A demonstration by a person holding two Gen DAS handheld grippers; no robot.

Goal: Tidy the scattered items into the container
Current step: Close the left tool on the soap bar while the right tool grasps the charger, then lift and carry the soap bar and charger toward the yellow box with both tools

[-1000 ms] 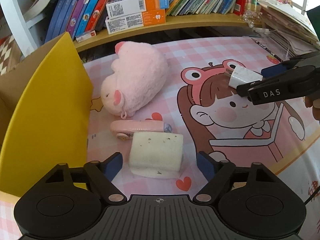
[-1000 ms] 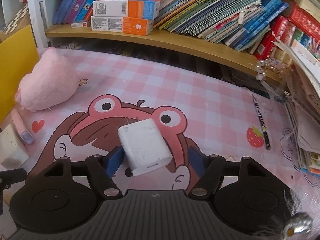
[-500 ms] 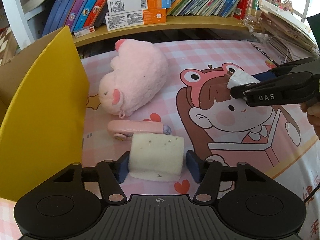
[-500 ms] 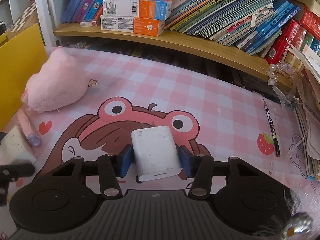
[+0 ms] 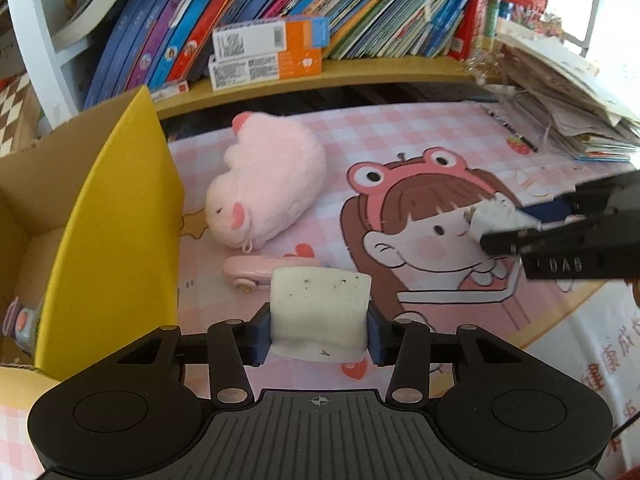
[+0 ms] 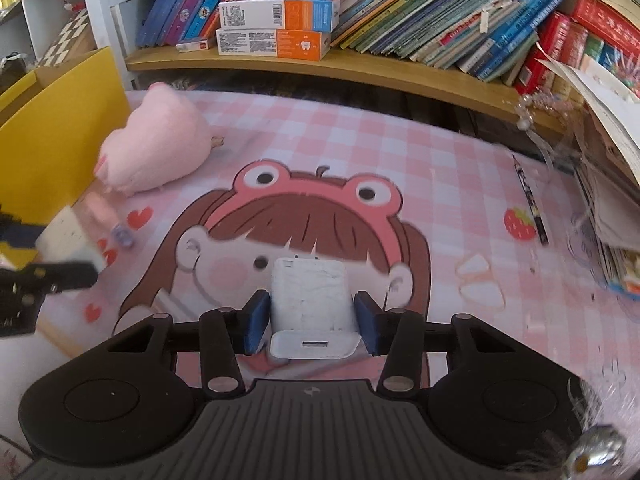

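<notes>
Where a second ago both sets of jaws stood wide, my left gripper (image 5: 319, 334) is now closing on the speckled sponge (image 5: 319, 310) and my right gripper (image 6: 312, 322) on the white charger (image 6: 310, 306). Plush toy (image 5: 266, 196) unmoved at 11 o'clock. Yellow box (image 5: 116, 216) at 9 o'clock.

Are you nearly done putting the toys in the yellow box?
Not yet. One small toy already sits in the yellow box. The left gripper is closing on the sponge, the right gripper on the white charger. The pink plush and pink case remain.
</notes>
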